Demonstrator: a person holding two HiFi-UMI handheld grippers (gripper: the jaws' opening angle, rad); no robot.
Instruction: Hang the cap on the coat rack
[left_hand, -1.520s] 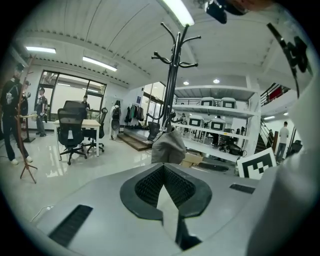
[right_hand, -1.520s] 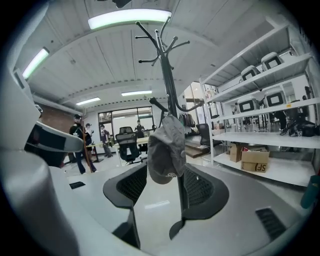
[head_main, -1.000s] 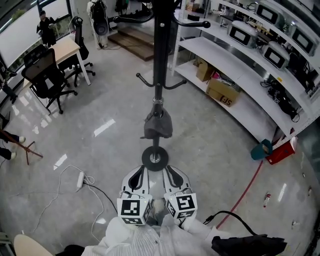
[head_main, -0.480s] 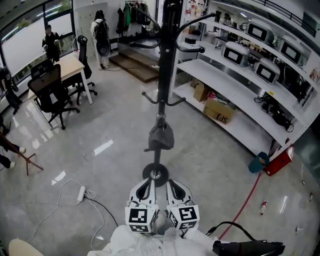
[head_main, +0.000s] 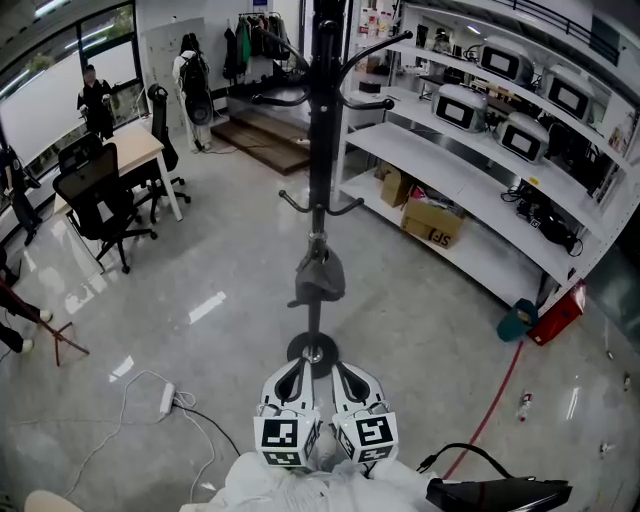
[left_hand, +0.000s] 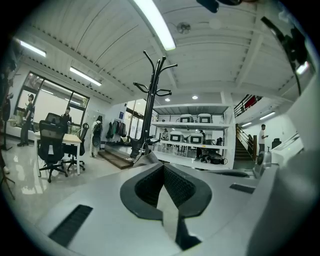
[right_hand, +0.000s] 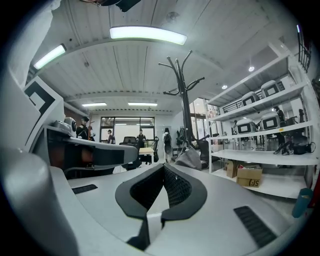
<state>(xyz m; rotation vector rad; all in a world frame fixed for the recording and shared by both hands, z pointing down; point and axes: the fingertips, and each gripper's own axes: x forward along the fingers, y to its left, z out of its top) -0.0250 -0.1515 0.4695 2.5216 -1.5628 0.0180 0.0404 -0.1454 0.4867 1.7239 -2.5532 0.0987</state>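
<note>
The black coat rack (head_main: 318, 150) stands straight ahead on its round base (head_main: 312, 350). A grey cap (head_main: 320, 275) hangs low on the pole, under the lower hooks. Both grippers are held side by side close to my body, short of the base and apart from the cap. My left gripper (head_main: 300, 364) is shut with nothing between its pads, and so is my right gripper (head_main: 336, 364). The left gripper view shows its shut gripper (left_hand: 162, 165), with the rack (left_hand: 150, 110) and cap (left_hand: 143, 158) beyond. Past the shut gripper (right_hand: 162, 166) in the right gripper view are the rack (right_hand: 185, 100) and cap (right_hand: 192, 159).
White shelving (head_main: 470, 150) with appliances and cardboard boxes (head_main: 432, 222) runs along the right. A desk (head_main: 120, 150) and office chairs (head_main: 95, 195) stand at left, with people behind. A power strip and cable (head_main: 167, 400), a red hose (head_main: 490, 400) and a teal bin (head_main: 512, 322) lie on the floor.
The head view has tilted up and takes in more of the room. Both grippers sit a little lower in the frame, still together. The cap stays on the rack.
</note>
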